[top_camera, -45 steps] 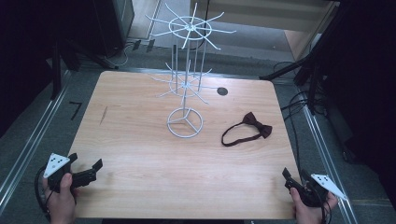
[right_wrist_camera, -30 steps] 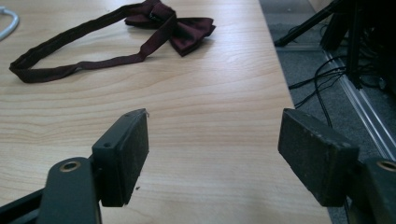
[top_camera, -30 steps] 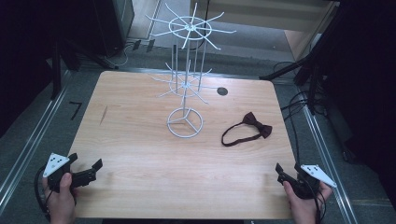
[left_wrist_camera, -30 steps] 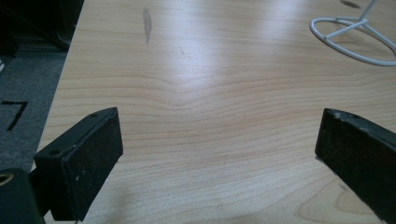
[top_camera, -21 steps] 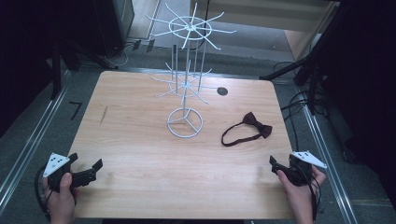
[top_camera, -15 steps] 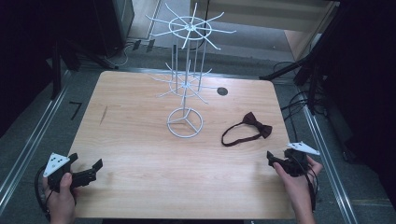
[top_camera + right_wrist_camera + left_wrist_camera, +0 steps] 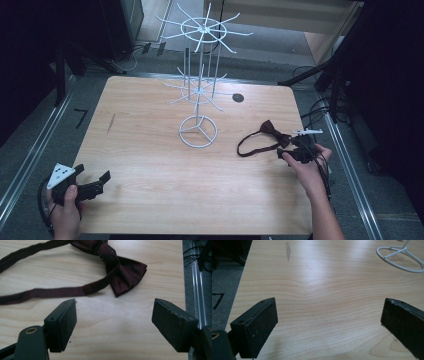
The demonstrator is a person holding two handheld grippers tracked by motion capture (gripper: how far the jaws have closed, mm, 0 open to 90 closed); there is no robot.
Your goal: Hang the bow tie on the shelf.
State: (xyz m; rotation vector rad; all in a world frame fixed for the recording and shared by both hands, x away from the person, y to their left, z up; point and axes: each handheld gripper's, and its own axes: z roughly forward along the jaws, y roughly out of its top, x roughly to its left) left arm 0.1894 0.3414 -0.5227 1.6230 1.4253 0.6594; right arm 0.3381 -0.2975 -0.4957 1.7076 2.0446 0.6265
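Pale wood grain is running across the table (image 7: pixel 150 150), with dark floor and cables lying off its edges. On it the bow tie (image 7: pixel 274 135) is lying just ahead of the right gripper (image 7: pixel 294 150), whose jaws are standing wide apart with nothing between them. Seen along that claw in the right gripper view, the maroon bow (image 7: pixel 125 267) is sitting a little beyond the jaw tips and roughly centred between them, not yet touching either pad. Its strap (image 7: pixel 50 292) is trailing away to the claw's left in a long loop, one run of it passing just in front of the left jaw. So the bow's long axis is lying slantwise to the claw's line of reach, and the strap is running across it.

Judging from this, the right hand is much the nearer one: it is needing only a short push forward and down to bring the jaws around the knot or a wing of the bow. The left gripper (image 7: pixel 92 187) is waiting well apart at the table's near left corner, its jaws also spread open over bare wood, with the ring base (image 7: pixel 400 257) of the white wire stand (image 7: pixel 200 90) far ahead and to its right. That stand is rising beyond the bow tie, up and to the left of the right claw, and looks to be where the tie is going.
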